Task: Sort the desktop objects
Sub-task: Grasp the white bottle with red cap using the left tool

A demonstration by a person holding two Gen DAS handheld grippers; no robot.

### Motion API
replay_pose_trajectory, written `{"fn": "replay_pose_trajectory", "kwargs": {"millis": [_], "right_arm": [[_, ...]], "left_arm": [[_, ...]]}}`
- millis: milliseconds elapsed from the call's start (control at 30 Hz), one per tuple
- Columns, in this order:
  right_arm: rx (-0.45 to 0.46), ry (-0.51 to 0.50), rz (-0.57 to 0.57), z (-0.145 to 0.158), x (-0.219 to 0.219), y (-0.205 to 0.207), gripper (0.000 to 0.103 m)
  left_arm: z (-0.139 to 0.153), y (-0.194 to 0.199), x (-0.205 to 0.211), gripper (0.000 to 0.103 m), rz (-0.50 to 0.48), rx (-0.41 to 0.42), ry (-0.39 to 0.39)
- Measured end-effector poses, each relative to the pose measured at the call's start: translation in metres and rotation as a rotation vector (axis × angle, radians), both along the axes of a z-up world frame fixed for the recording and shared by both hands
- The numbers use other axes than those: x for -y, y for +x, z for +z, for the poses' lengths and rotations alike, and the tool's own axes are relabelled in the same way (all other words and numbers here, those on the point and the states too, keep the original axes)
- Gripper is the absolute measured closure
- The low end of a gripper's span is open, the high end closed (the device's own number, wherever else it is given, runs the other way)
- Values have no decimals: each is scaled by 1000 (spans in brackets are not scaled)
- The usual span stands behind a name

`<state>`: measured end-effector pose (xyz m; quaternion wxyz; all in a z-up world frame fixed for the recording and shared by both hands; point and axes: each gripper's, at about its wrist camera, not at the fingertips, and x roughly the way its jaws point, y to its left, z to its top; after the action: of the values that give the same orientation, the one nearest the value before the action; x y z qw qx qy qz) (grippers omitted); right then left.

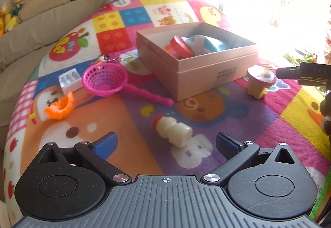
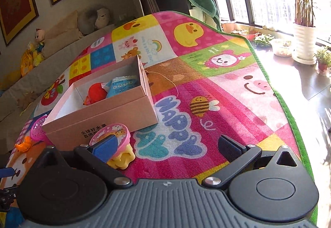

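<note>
surface: bright cartoon play mat [image 1: 134, 103]
bottle [image 1: 172, 131]: likely light, stiff, rollable; best taken across the waist
left gripper [image 1: 165, 145]: spread, empty
right gripper [image 2: 167, 145]: spread, empty

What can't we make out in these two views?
- Left wrist: far side of the mat is washed out by window glare.
- Left wrist: box contents are partly hidden by its walls.
- Right wrist: jelly cup is partly covered by the right gripper finger; pink strainer is hidden behind the box.
</note>
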<state>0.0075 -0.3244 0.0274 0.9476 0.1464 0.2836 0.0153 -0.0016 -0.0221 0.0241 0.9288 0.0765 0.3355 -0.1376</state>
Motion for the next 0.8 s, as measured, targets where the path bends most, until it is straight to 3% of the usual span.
{"fn": "replay_pose_trajectory", "kwargs": {"millis": [133,300,533,667,800], "right_arm": [[-5,9,0,-2,0,1,0],[-16,28,0,-4,2,2,0],[-28,53,14,-6,4,4,0],[-46,77,24,-7,7,7,0],[-53,79,24,-8,7,8,0]], "left_arm": [[-4,15,13,0,-63,27,7],[-12,30,14,0,-101,-49,-73],[-13,-2,21,0,-197,-86,-127],[-13,-9,29,0,-126,-37,-46],[-9,0,24,0,-40,-35,-77]]}}
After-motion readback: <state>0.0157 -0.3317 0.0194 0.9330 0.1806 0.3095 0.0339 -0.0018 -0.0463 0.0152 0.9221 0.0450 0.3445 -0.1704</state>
